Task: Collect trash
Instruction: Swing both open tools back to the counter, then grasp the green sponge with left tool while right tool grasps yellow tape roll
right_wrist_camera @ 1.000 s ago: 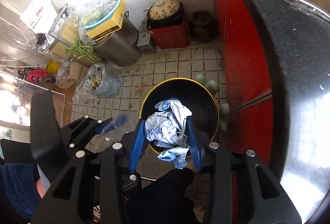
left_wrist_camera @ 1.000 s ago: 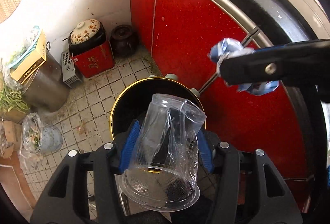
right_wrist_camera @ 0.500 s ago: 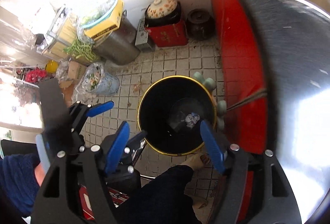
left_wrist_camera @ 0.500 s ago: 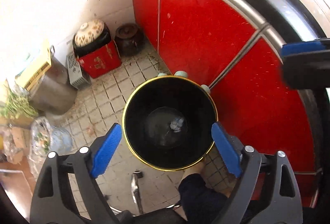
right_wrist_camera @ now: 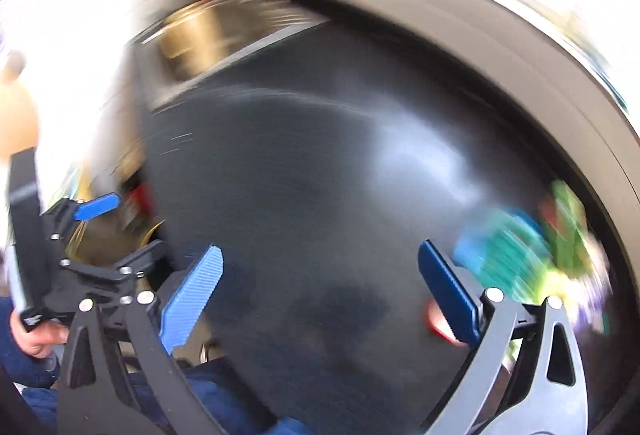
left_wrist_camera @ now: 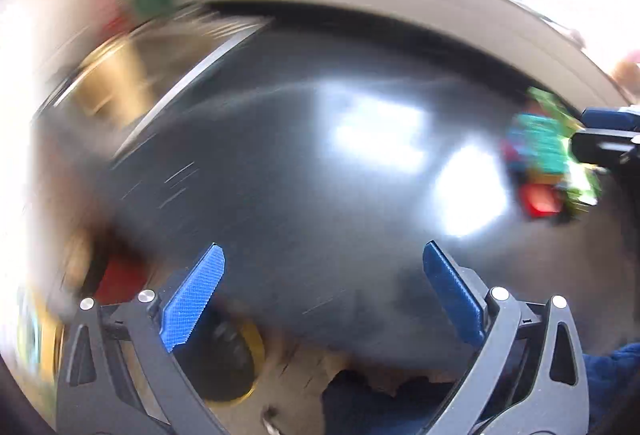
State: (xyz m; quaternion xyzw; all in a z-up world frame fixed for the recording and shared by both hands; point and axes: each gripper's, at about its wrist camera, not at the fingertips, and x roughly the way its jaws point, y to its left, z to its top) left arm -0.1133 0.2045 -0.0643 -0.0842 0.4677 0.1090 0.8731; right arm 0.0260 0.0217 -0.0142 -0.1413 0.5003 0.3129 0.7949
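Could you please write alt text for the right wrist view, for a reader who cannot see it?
The right hand-held gripper is open and empty over a dark countertop, in a heavily motion-blurred picture. Blurred green and teal packaging lies just beyond its right finger, and the left hand-held gripper shows at the left edge.

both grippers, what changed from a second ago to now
The left gripper let go of the clear plastic cup and the right gripper dropped the crumpled paper into the black bin; both then swung up to the dark countertop, near colourful wrappers. Both have stayed open and empty since the drop.
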